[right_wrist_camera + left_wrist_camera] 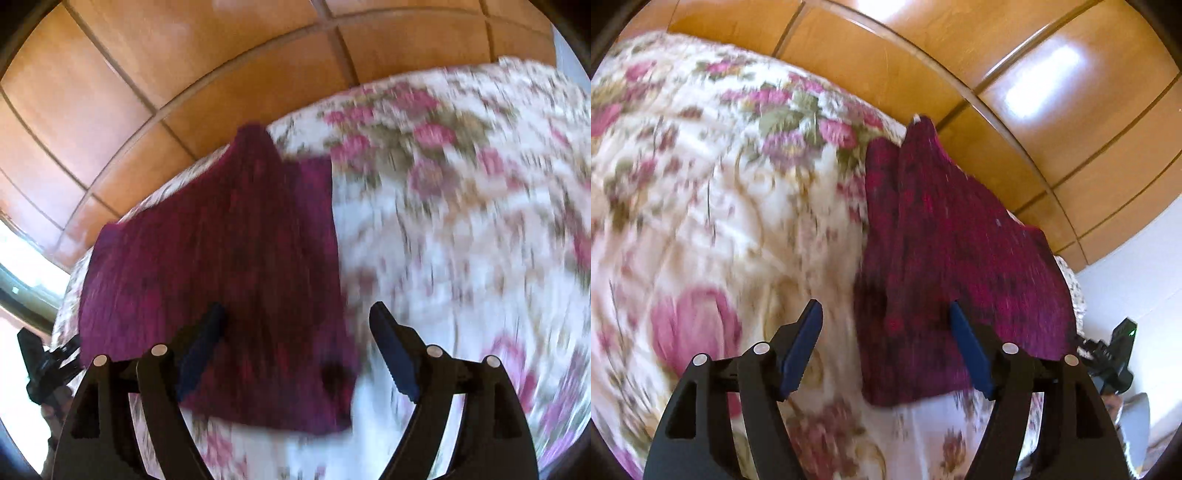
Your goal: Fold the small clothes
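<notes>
Both sets of jaws wide and empty: the left gripper (886,325) and right gripper (297,325) straddle opposite near corners of the maroon garment (953,258), lying at the bed (713,192) edge, likely ready to pinch; only the right view shows its hem at six o'clock.

- knit garment (960,258): dark magenta cloth, fuzzy, matt, ribbed texture
- bedspread (713,206): floral printed cloth, soft, matt
- wardrobe panels (1052,96): wood, glossy varnish, reflections
- left gripper (886,325): black matt plastic, blue ridged pads, shiny metal pins
</notes>
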A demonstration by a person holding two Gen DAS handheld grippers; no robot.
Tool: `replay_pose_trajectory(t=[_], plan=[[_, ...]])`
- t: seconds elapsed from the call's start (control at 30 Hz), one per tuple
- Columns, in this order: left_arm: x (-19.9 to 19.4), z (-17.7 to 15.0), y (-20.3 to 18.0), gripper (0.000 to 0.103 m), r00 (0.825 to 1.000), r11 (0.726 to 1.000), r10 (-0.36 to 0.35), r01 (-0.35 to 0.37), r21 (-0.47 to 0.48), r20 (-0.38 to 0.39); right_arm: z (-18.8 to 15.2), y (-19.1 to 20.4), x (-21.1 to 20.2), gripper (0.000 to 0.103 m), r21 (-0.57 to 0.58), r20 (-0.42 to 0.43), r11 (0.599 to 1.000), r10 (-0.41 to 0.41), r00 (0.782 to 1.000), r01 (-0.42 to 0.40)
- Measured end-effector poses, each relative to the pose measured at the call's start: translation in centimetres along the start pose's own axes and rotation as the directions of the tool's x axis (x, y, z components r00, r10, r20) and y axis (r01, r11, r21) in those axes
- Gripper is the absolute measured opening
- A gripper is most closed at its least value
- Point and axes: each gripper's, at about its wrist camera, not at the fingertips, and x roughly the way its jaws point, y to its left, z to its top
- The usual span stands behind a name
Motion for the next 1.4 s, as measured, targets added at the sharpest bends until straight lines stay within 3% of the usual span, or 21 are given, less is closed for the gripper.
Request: replay_pose_trajectory(t=[0.07,0.13,0.23,0.3,0.47,0.63,0.7,0.8,0.93,1.03,1.27,1.3,1.33,1.37,1.4], plan=[[0.4,-0.7,0.0,0.068,1.000,1.000,-0.018,0.017,-0.015,-0.019,-1.7,-0.2,0.4,0.076,0.009,-0.024,1.000,0.006,1.000,-0.006],[0.9,-1.1,-0.3,0.038,0.998,0.998,-0.056,0.055,-0.019,-0.038,-2.8,-0.1,0.7,0.054,0.004,-0.026,1.000,0.003,1.000,-0.003],[1.0,-1.0,-0.9,0.019,0.998,0.998,-0.055,0.054,-0.023,-0.040,-2.8,0.9,-0.3,0.026,-0.009,-0.011,1.000,0.015,1.000,-0.015],[0.4,-0.6,-1.1,0.016,0.998,0.998,-0.057,0.057,-0.014,-0.028,-2.7,1.5,-1.7,0.022,-0.034,0.007,0.999,0.026,1.000,-0.026],[-2.0,-1.3,-1.4,0.014,0.997,0.998,-0.066,0.067,0.004,-0.030,-3.9,1.9,-4.4,0.021,-0.076,0.003,0.996,0.057,0.998,-0.057],[-4.8,-4.7,-1.2,0.014,0.996,0.998,-0.065,0.066,0.014,-0.067,-7.4,1.1,-6.1,0.021,-0.072,-0.051,0.996,0.041,0.998,-0.045],[-5.8,-6.0,-1.6,0.014,0.997,0.998,-0.032,0.036,0.052,-0.065,-8.3,0.7,-6.5,0.021,-0.068,-0.071,0.997,0.040,0.997,-0.045],[-6.6,-6.4,-2.1,0.017,0.998,0.995,-0.001,0.008,0.103,-0.069,-8.3,0.9,-6.6,0.031,-0.082,-0.089,0.996,0.015,0.996,-0.022],[-7.4,-4.8,-2.8,0.037,0.999,0.990,0.036,-0.034,0.138,-0.011,-6.0,1.4,-8.0,0.063,-0.078,0.007,0.997,0.014,1.000,-0.014],[-6.6,-2.7,-2.6,0.038,0.999,0.993,0.046,-0.048,0.105,0.019,-3.8,2.4,-7.6,0.065,-0.083,0.048,0.996,-0.006,0.999,0.010],[-2.7,2.6,-2.6,0.038,1.000,0.999,0.013,-0.013,0.045,0.000,0.2,3.6,-2.4,0.065,-0.074,0.039,0.993,-0.093,0.995,0.096],[-2.0,3.4,-2.8,0.038,1.000,0.999,0.016,-0.016,0.039,-0.006,0.5,3.6,-1.8,0.062,-0.074,0.033,0.993,-0.090,0.995,0.092],[-1.5,4.1,-3.0,0.038,1.000,0.999,0.019,-0.018,0.036,-0.008,0.9,3.9,-1.3,0.045,-0.079,0.027,0.994,-0.080,0.996,0.082],[-0.9,4.8,-3.1,0.033,1.000,0.999,0.013,-0.013,0.042,-0.015,1.1,4.3,-1.0,0.040,-0.093,0.031,0.991,-0.096,0.995,0.099],[-0.3,5.3,-3.5,0.018,1.000,0.998,0.020,-0.019,0.057,-0.018,1.2,4.7,-1.1,0.030,-0.112,0.044,0.986,-0.117,0.992,0.121]])
